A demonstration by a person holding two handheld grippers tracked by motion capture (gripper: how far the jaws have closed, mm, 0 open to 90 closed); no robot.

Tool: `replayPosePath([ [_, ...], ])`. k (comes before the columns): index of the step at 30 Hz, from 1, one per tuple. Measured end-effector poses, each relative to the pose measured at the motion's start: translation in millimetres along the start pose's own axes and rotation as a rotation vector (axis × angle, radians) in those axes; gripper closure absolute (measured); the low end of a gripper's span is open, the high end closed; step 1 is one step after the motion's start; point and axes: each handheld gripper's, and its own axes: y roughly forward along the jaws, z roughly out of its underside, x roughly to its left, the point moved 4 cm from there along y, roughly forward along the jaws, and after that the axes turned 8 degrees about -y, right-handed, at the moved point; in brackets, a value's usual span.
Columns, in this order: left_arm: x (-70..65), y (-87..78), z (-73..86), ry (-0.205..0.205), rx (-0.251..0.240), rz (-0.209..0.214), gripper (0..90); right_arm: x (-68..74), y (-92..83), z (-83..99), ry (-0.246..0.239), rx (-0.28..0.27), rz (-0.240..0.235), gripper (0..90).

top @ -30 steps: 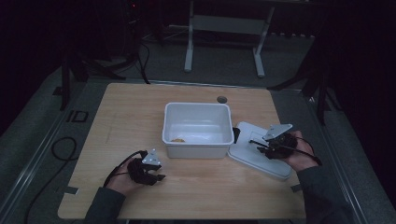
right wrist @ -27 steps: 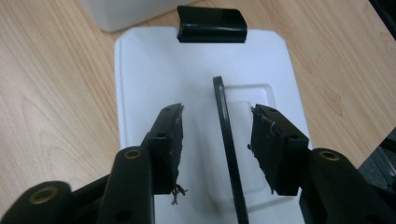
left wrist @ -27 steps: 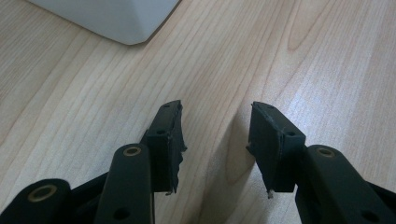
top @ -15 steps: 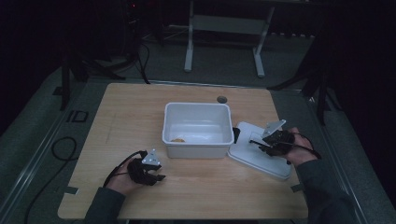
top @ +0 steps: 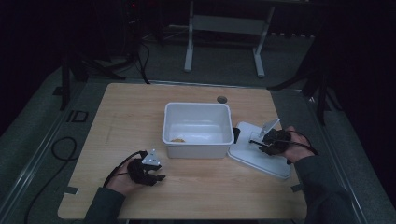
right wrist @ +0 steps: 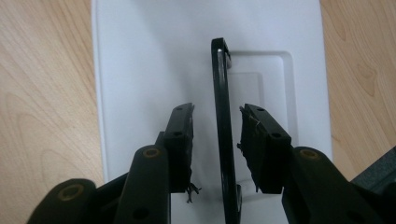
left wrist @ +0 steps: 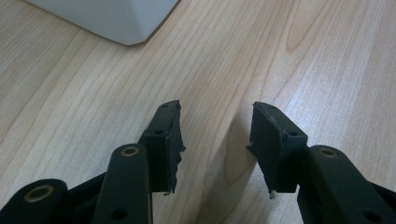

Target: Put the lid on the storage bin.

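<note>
On the wooden table (top: pixel 140 116), a white bin (top: pixel 198 129) stands near the middle with a small tan item (top: pixel 177 139) lying on its floor. Just to the right of the bin lies a flat white lid (top: pixel 275 161), and on its top stands a thin black handle (right wrist: pixel 223 140) — upright, on edge. The right gripper (top: pixel 261 140) reaches over the lid; its jaws have just been closing, with the handle standing between them, a small gap showing on each side, the pads not yet pressing it. The left gripper (top: pixel 156 173) rests low over bare wood in front of the bin's left corner — jaws apart, nothing between them.
</note>
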Motion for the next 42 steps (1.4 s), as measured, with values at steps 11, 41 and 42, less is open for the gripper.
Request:
replayPosePath([
  [11,0.3,0.0,0.2,-0.004,-0.004,0.002,53.3,-4.1,2.8,-3.7,-0.021,0.047,-0.022,64.4],
  [41,0.1,-0.4,0.9,-0.011,-0.008,0.015,53.3,-26.1,10.9,-10.9,-0.035,0.159,-0.089,78.6],
  [42,0.1,-0.4,0.9,-0.011,-0.008,0.015,53.3,-27.0,11.3,-11.0,-0.039,0.163,-0.095,78.6],
])
